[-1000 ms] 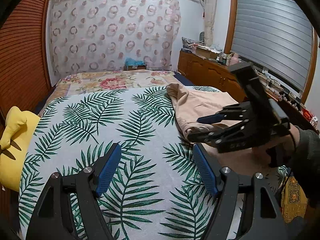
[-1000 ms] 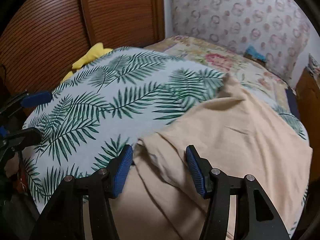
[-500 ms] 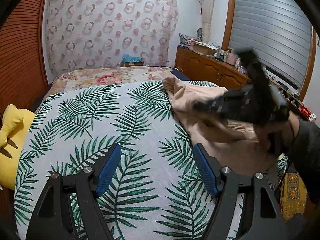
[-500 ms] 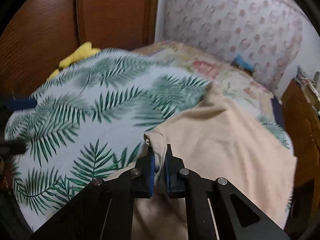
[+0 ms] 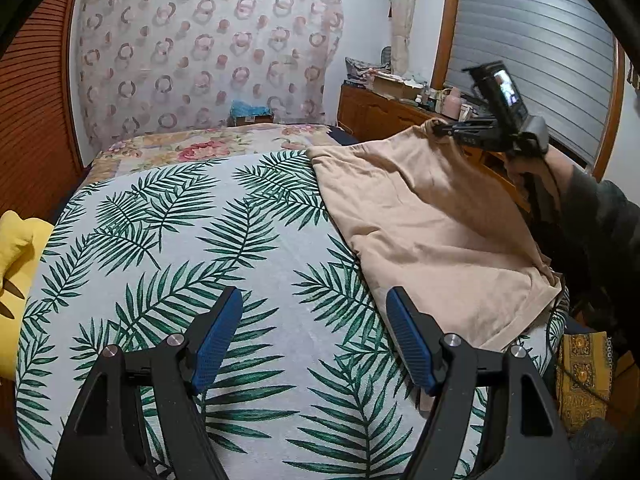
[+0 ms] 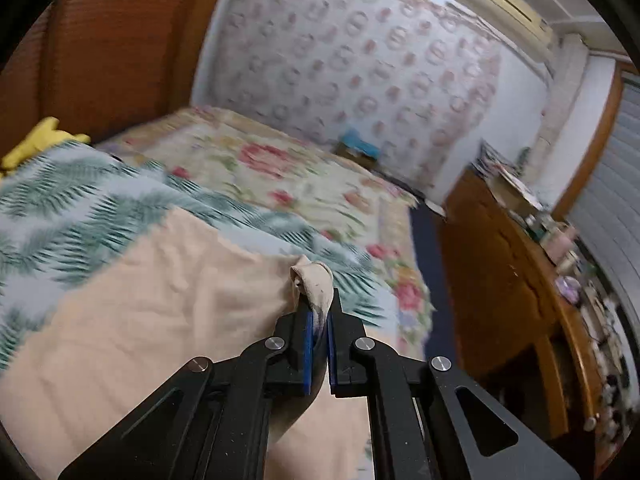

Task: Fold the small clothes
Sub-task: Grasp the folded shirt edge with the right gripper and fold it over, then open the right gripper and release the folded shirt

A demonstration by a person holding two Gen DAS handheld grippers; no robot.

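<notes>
A beige garment (image 5: 420,216) lies on the right side of the palm-leaf bedspread (image 5: 168,240). My right gripper (image 6: 319,320) is shut on a corner of the garment (image 6: 160,312) and holds that corner up above the bed; it also shows in the left wrist view (image 5: 442,132) at the upper right. My left gripper (image 5: 316,340) is open and empty, low over the bedspread, to the left of the garment's near edge.
A yellow cushion (image 5: 16,248) lies at the bed's left edge. A floral blanket (image 5: 200,148) covers the far end. A wooden dresser (image 5: 384,112) with clutter stands along the right wall under the window. Wooden panelling lines the left.
My right gripper closed on the garment's corner, then lifted it up and away to the right. The garment is pulled taut off the bed. My left gripper stayed open and barely moved.
</notes>
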